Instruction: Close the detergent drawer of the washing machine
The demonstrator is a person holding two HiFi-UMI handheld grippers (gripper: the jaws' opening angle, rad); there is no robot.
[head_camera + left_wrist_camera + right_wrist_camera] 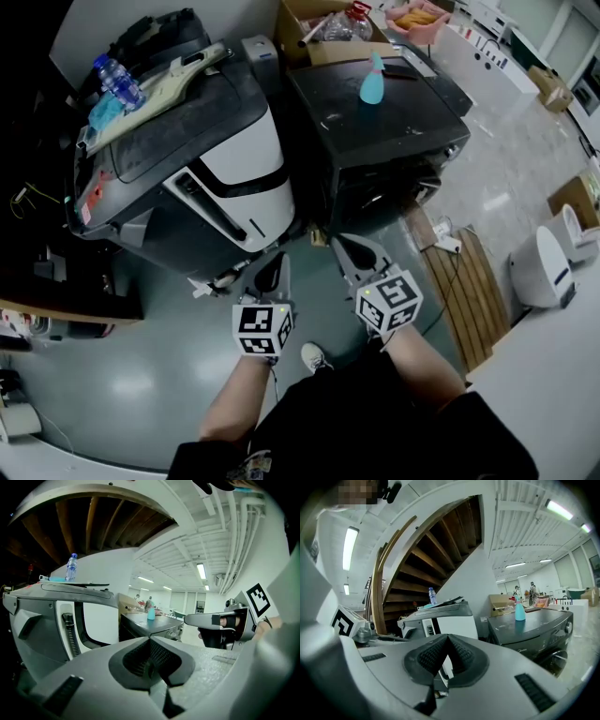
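Note:
Two washing machines stand side by side: a grey-and-white one (234,178) on the left and a dark one (384,122) on the right. I cannot make out a pulled-out detergent drawer on either front. My left gripper (272,274) and right gripper (352,251) hang side by side over the floor in front of the machines, apart from both. Each is shut with nothing between its pads. In the left gripper view the left gripper (150,639) points between the machines, and the right gripper (206,619) shows beside it. The right gripper (447,637) faces both machines.
A light blue bottle (372,80) stands on the dark machine; a water bottle (117,80) and flat parts lie on the grey one. Behind are a cardboard box (319,28) and a pink basket (417,19). A wooden pallet (464,291) and a white device (544,267) lie to the right.

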